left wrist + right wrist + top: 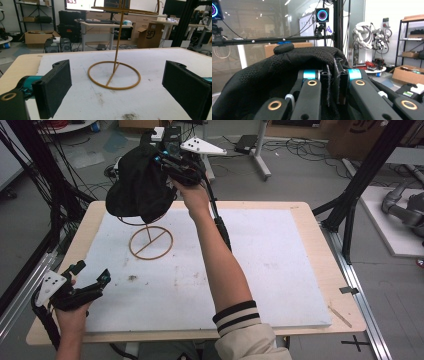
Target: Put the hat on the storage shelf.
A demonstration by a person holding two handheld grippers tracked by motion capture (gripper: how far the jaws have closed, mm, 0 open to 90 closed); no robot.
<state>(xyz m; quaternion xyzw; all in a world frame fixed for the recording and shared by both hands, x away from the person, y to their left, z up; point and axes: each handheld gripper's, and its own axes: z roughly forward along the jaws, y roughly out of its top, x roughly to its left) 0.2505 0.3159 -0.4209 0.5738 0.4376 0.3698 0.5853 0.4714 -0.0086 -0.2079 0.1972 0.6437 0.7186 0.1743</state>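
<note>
A: High view? 
B: Right gripper (pixel 170 162) held black cap (pixel 140 187) above wire hat stand (pixel 151 241); left gripper (pixel 92 277) rested at the tabletop (pixel 280 270) near corner.

A: Left gripper view? 
B: Fingers (pixel 53 87) stood wide apart, stand (pixel 114 73) between them, farther off.

A: Right gripper view? 
B: Fingers (pixel 325 85) were clamped on cap (pixel 262 75) fabric.

Right tool (pixel 176 164) raised (jaws pinched together), left tool (pixel 92 279) low, gaping

Black tool (pixel 172 162), teal joints, brass rivets, white three-cornered plate; cream sleeve (pixel 245 332), black-striped cuff.
</note>
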